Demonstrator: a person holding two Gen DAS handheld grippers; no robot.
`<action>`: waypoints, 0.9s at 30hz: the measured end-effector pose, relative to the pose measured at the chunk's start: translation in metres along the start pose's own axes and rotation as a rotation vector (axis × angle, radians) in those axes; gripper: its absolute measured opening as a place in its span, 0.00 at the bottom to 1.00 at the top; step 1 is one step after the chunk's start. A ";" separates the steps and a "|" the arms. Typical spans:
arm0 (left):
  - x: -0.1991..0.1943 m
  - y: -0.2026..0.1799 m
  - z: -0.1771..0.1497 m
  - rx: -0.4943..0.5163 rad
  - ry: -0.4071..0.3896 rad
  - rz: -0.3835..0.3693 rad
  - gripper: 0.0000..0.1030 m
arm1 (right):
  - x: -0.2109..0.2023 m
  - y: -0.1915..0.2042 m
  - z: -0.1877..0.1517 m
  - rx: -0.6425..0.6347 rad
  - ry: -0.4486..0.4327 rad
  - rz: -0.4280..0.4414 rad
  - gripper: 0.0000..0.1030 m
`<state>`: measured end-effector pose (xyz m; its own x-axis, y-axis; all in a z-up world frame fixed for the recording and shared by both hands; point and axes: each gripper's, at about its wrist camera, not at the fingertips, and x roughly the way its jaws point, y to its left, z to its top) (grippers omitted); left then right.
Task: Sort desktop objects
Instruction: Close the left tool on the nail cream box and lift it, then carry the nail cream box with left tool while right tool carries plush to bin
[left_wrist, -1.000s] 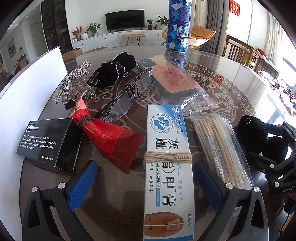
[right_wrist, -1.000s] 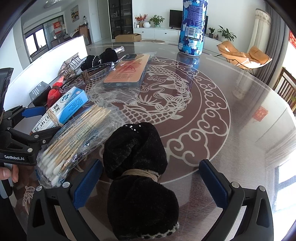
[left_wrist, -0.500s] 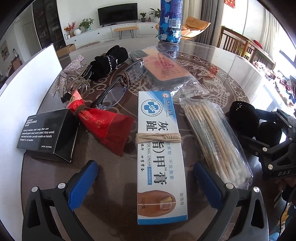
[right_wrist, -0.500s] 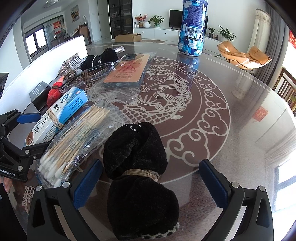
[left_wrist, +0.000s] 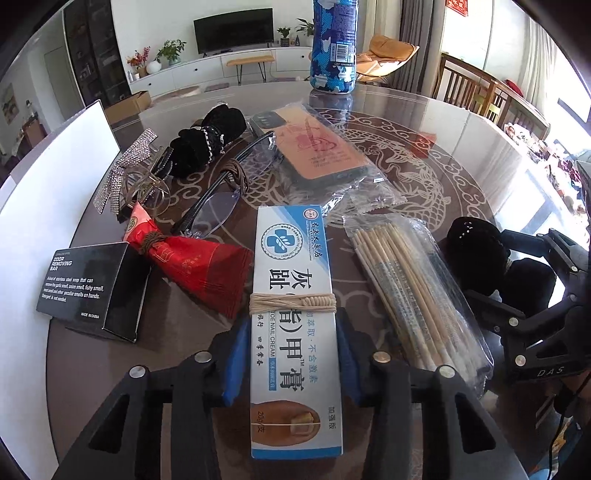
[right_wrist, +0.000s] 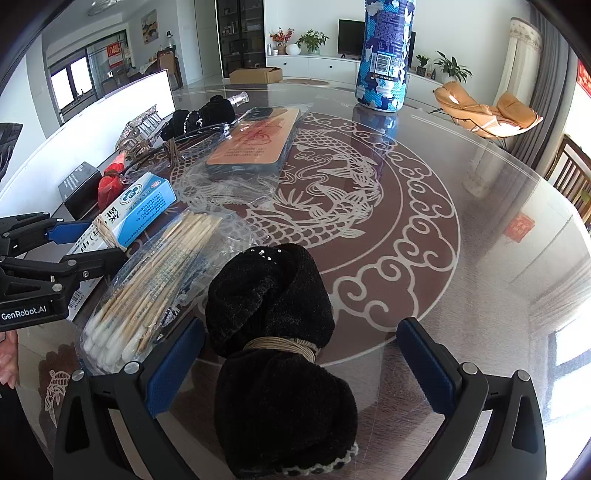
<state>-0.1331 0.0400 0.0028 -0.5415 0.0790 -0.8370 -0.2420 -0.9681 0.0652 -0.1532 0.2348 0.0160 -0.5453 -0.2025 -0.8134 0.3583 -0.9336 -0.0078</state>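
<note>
Closing since earlier, left hand-held gripper (left_wrist: 293, 354) clamps the string-tied cream box (left_wrist: 293, 295).

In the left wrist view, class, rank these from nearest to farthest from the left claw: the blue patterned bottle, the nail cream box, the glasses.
1. Nail cream box: between the closing jaws of the left claw.
2. Glasses: mid-table, left of centre.
3. Blue patterned bottle: upright at the far edge.
</note>
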 end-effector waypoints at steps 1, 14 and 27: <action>-0.003 0.000 -0.003 0.003 -0.004 0.004 0.42 | 0.000 0.000 0.000 0.000 0.000 0.000 1.00; -0.039 0.017 -0.066 -0.069 -0.056 0.030 0.42 | 0.000 0.000 0.000 0.000 0.000 0.000 1.00; -0.051 0.026 -0.090 -0.075 -0.113 0.029 0.42 | 0.000 0.000 0.000 0.000 0.000 0.000 1.00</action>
<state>-0.0390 -0.0105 -0.0013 -0.6357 0.0731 -0.7685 -0.1661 -0.9851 0.0437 -0.1532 0.2351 0.0160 -0.5451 -0.2027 -0.8135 0.3585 -0.9335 -0.0076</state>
